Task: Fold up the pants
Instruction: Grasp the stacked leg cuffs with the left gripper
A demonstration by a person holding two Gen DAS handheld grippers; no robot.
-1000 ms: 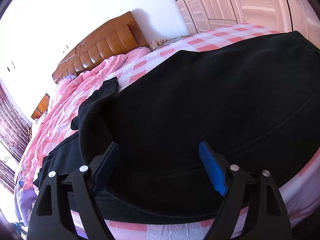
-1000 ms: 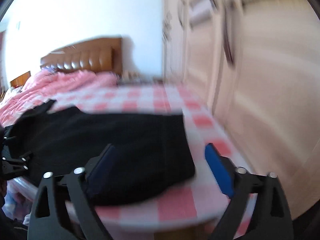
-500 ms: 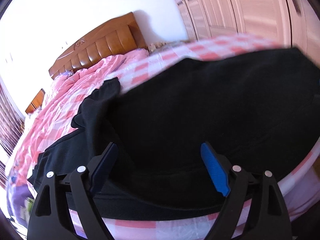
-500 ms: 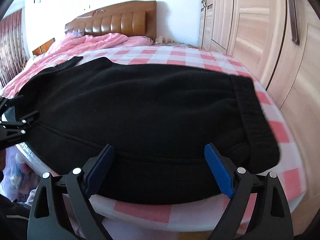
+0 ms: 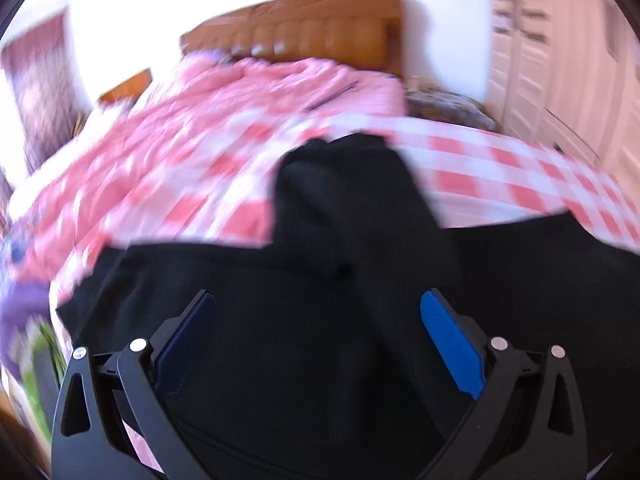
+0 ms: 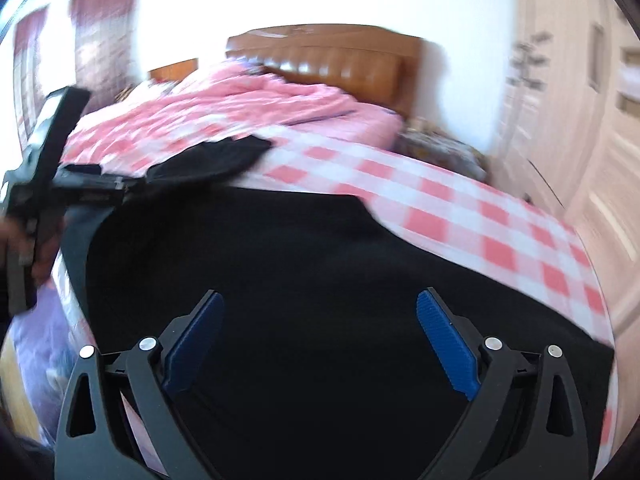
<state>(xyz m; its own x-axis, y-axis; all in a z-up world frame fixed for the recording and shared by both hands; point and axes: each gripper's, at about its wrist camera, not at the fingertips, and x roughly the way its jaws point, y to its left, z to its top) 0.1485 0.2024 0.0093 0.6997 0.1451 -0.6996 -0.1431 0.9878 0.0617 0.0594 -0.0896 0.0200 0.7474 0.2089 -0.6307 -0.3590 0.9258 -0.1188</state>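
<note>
Black pants (image 5: 320, 280) lie spread across the near part of a pink-and-white checked bed (image 5: 480, 168), with one leg end running back toward the headboard. My left gripper (image 5: 318, 312) hovers over the cloth, its jaws opening wide with nothing gripped between them. In the right wrist view the same black pants (image 6: 300, 260) fill the foreground. My right gripper (image 6: 320, 312) is over them, jaws opening too, pads clear of the fabric. The left gripper (image 6: 86, 188) shows at the left edge of that view, held by a hand (image 6: 12, 240). Both views are blurred by motion.
A crumpled pink quilt (image 6: 240, 104) lies at the head of the bed below a brown wooden headboard (image 6: 332, 60). Pale wardrobe doors (image 6: 580, 120) stand along the right. A bedside cabinet (image 5: 124, 86) and curtains (image 6: 104, 40) are at the far left.
Both views have swung leftward along the bed, toward the leg end of the pants. Both grippers' jaws stand wider than before. The left gripper has come further into the right wrist view.
</note>
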